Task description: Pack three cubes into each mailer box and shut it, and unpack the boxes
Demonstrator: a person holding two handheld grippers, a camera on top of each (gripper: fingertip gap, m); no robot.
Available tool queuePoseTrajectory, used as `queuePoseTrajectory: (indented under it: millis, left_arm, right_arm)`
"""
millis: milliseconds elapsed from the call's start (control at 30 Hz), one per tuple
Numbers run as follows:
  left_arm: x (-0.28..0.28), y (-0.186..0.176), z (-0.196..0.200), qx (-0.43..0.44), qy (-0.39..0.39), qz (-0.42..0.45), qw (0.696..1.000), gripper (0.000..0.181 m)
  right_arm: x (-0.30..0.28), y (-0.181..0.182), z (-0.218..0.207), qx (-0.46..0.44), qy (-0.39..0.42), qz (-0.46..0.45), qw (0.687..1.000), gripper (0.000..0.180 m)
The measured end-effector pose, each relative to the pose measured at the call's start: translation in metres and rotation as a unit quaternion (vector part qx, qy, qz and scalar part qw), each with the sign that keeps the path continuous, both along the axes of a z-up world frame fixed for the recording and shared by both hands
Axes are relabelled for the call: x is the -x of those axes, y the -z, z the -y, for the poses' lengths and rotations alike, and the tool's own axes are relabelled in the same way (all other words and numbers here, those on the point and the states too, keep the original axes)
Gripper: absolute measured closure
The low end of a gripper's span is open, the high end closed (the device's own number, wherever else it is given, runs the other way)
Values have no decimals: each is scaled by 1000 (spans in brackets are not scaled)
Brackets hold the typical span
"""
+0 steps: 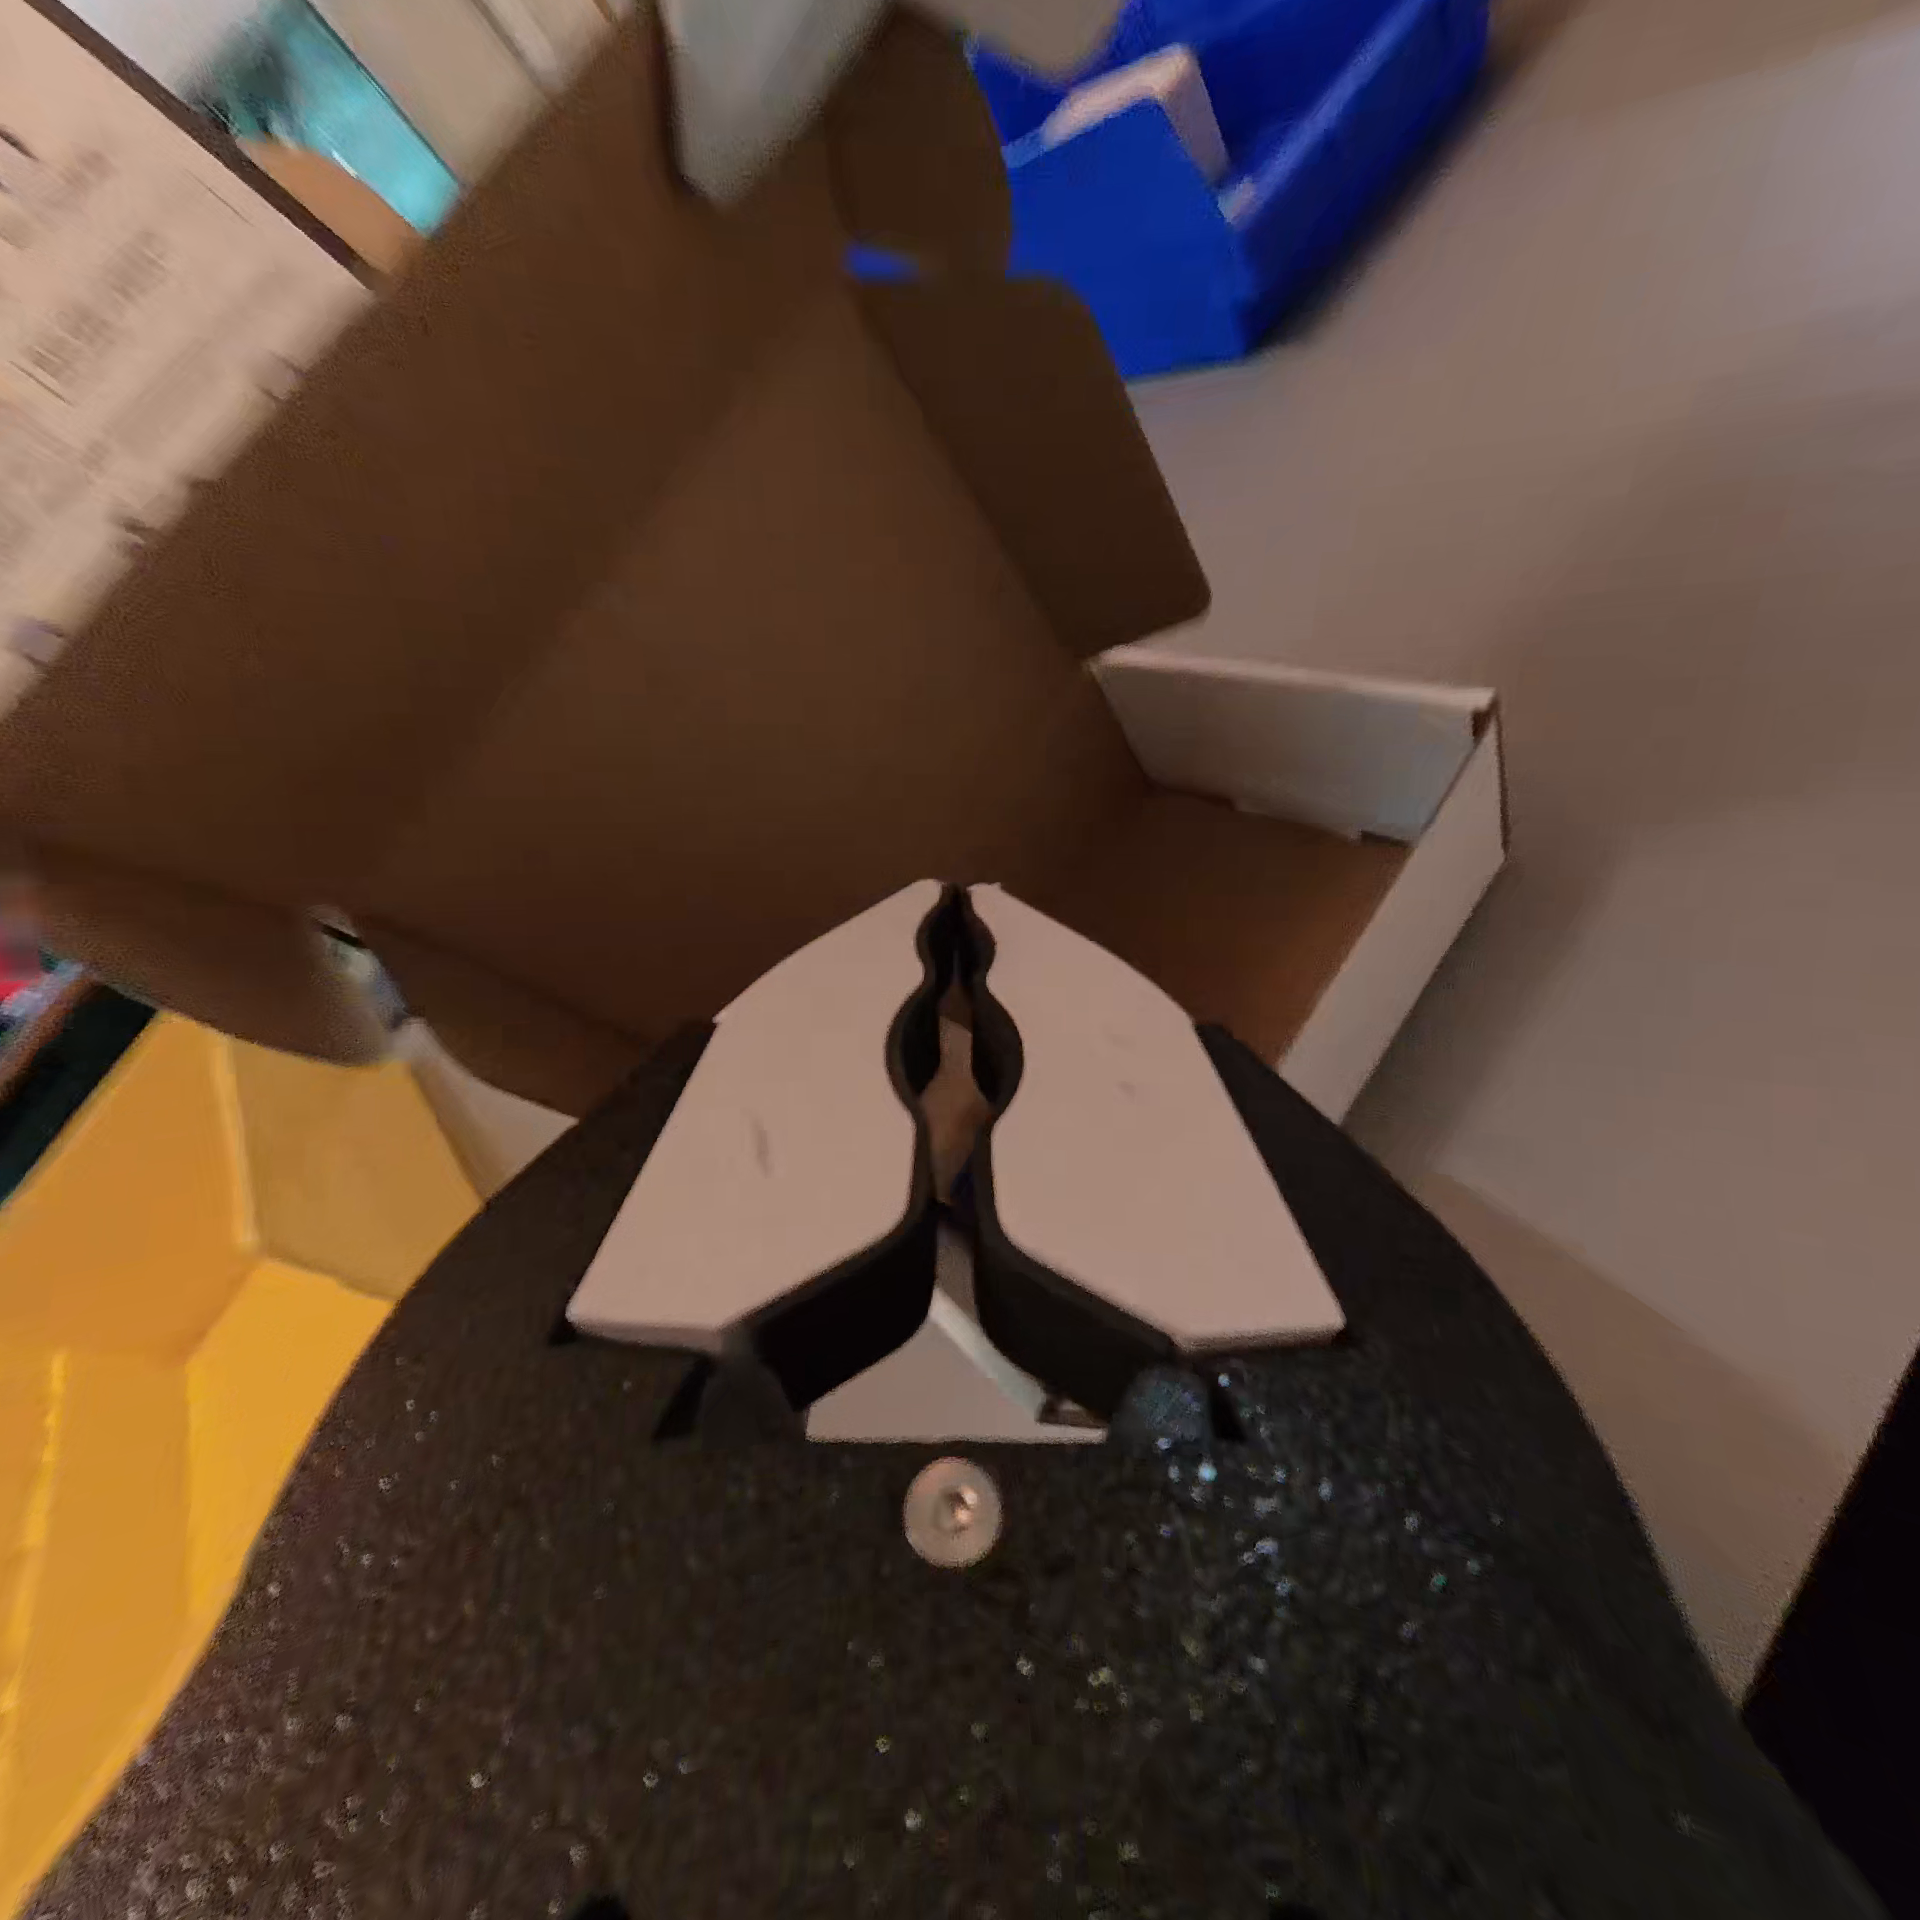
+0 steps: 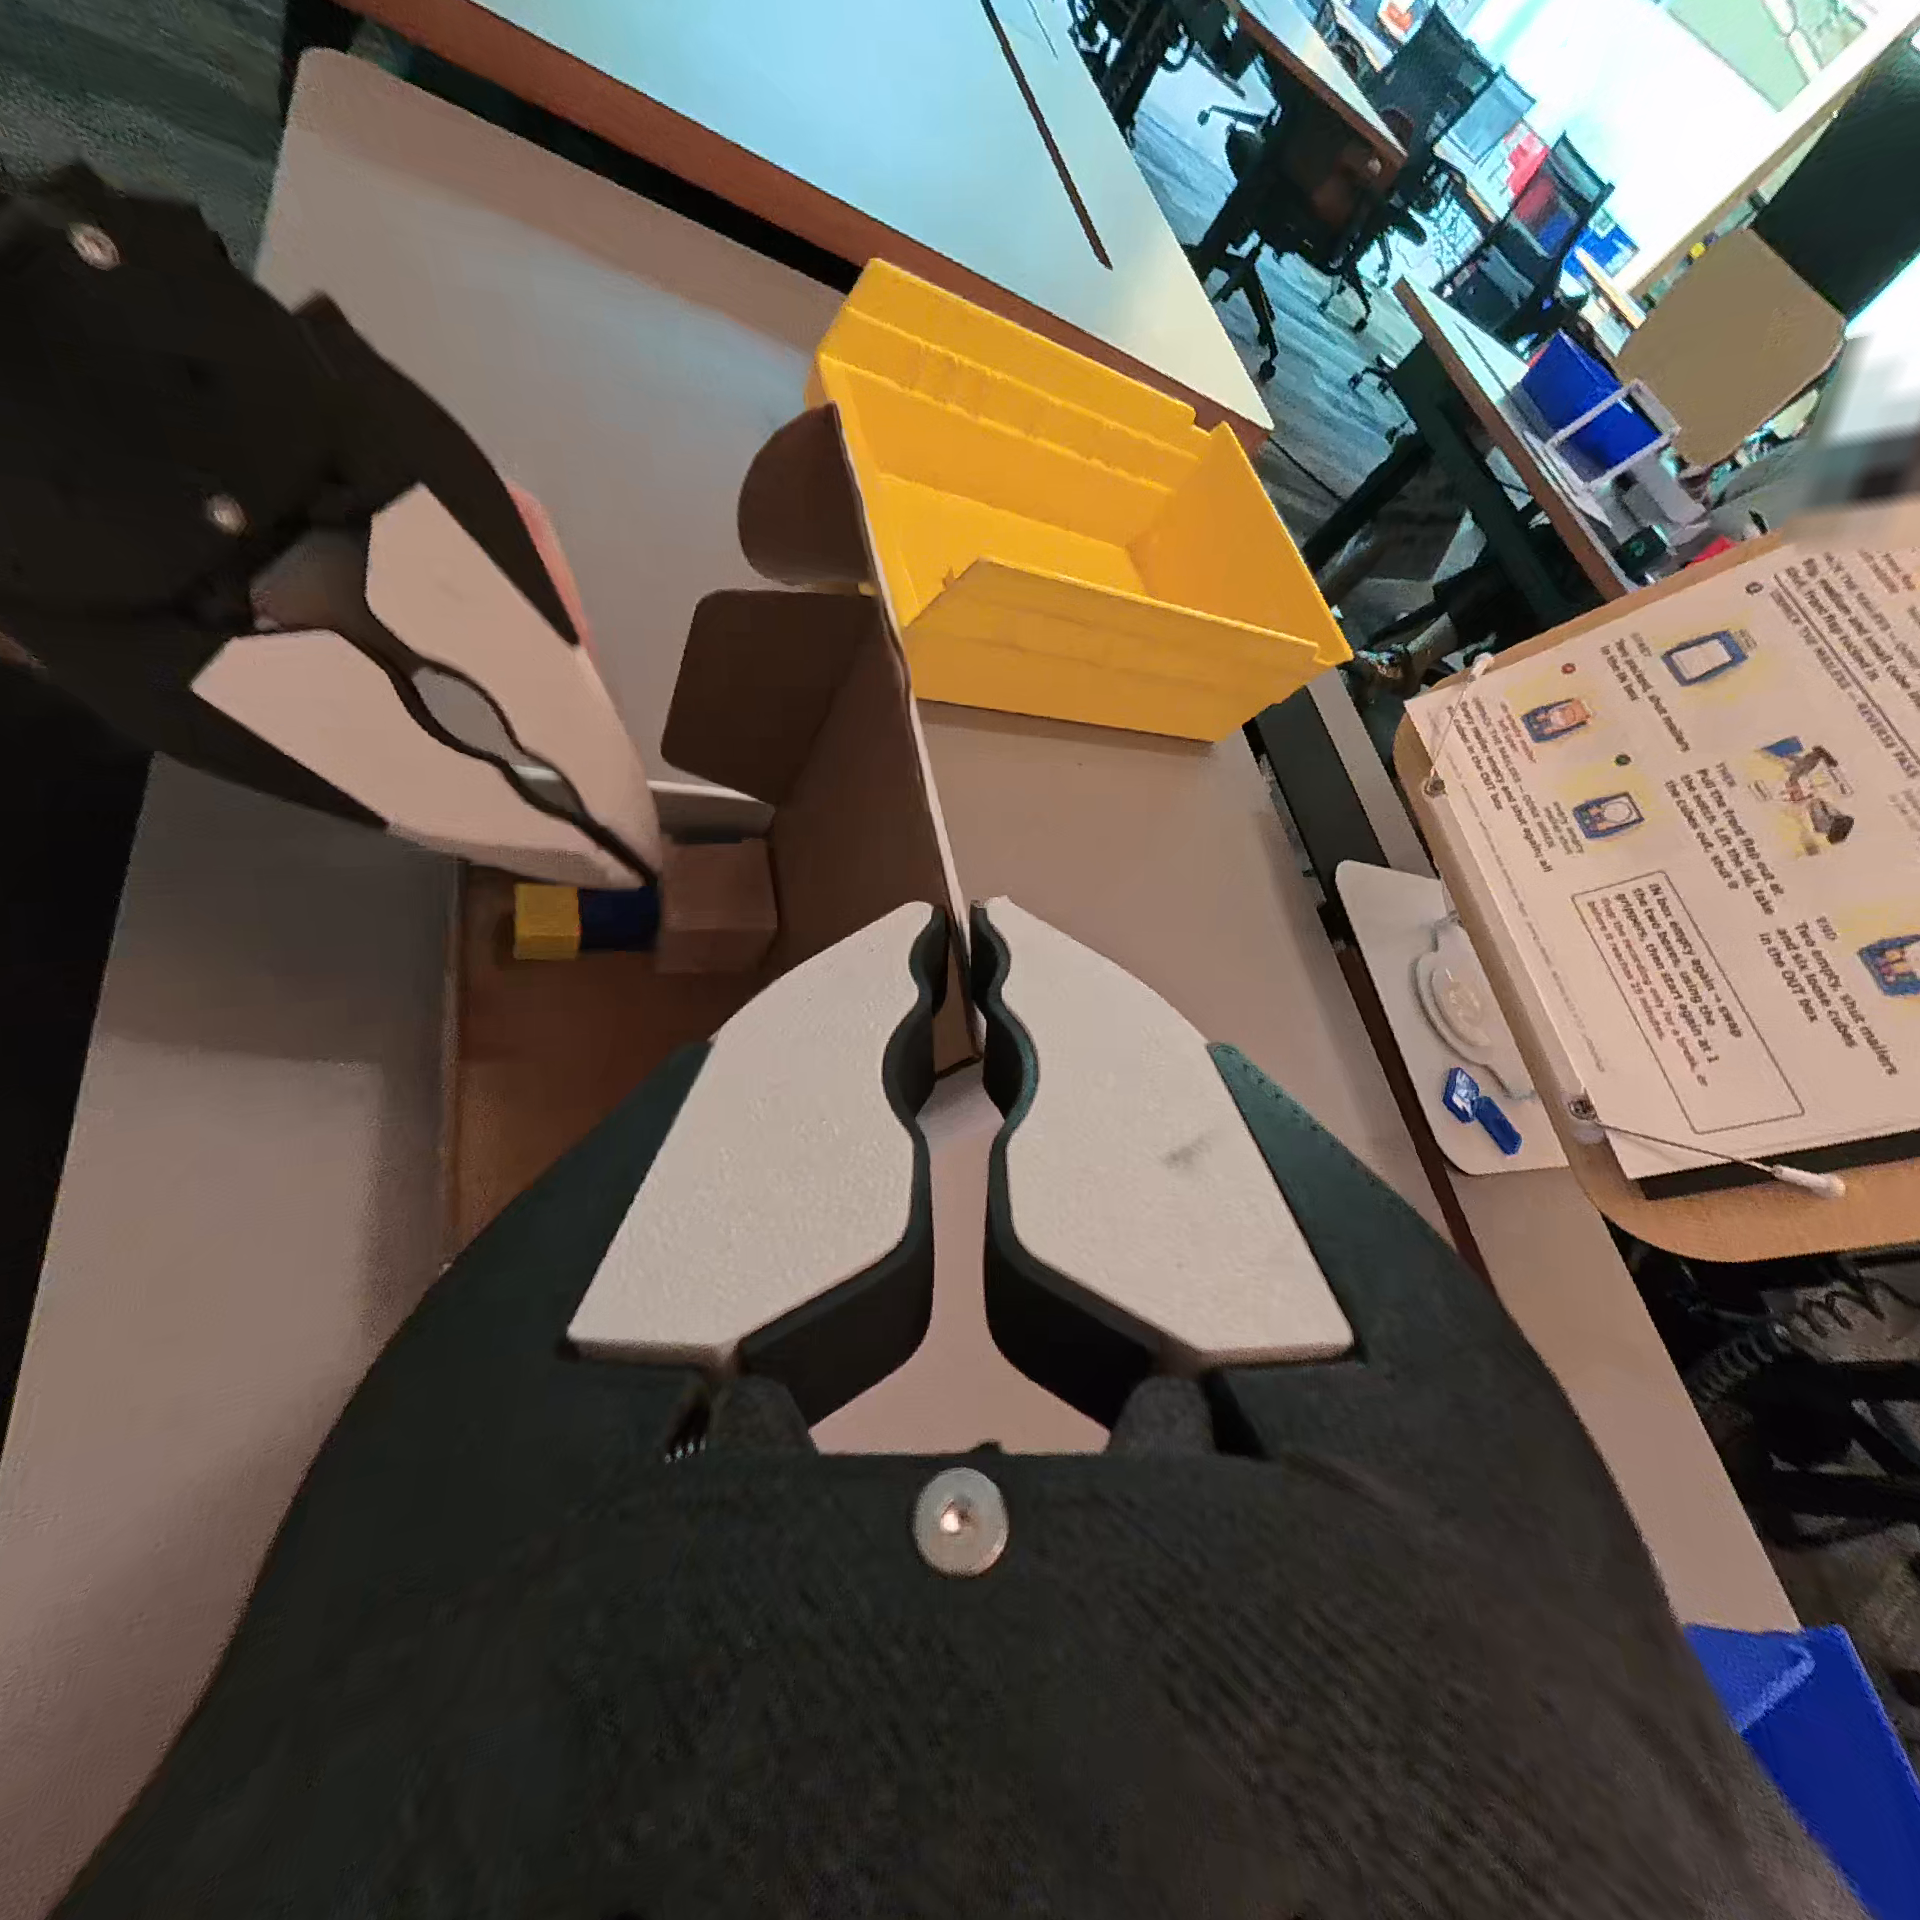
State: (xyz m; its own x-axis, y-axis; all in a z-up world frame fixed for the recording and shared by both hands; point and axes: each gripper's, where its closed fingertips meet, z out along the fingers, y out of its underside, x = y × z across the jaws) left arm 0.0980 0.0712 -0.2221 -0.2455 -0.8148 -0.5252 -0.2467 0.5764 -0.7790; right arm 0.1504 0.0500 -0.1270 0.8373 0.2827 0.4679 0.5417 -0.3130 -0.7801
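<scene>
A white mailer box (image 1: 1299, 748) lies open on the table, its brown-lined lid (image 1: 623, 520) raised. My right gripper (image 2: 961, 914) is shut on the lid's edge (image 2: 914, 748) and holds it upright; one of its fingers (image 1: 748, 94) shows blurred at the top of the left wrist view. My left gripper (image 1: 961, 894) is shut and points down into the box. In the right wrist view its tips (image 2: 639, 873) meet a blue cube (image 2: 618, 920), which sits in a row between a yellow cube (image 2: 545, 920) and a brown cube (image 2: 717, 914) on the box floor (image 2: 582, 1039).
An empty yellow bin (image 2: 1060, 561) stands beyond the box, and also shows in the left wrist view (image 1: 156, 1299). A blue bin (image 1: 1195, 208) stands on the other side. A printed instruction sheet (image 2: 1714, 831) lies on a board past the table's edge. About 11 cm separates my left fingertips from my right.
</scene>
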Motion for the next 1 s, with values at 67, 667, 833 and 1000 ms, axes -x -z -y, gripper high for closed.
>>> queuePoseTrajectory:
  millis: [67,667,833,1000]
  left_arm:
    - [-1,16,-1,4,-4,-22,1000,181]
    - [-7,30,11,-22,14,-17,1000,181]
    - [-13,28,10,-18,24,2,1000,181]
    - [-29,22,-3,-57,19,46,997,181]
  right_arm:
    - [-7,2,-1,5,15,10,1000,176]
    - [-145,120,-49,159,215,-182,946,170]
    - [-159,133,-54,164,226,-203,939,180]
    - [-167,84,-55,76,241,-195,948,160]
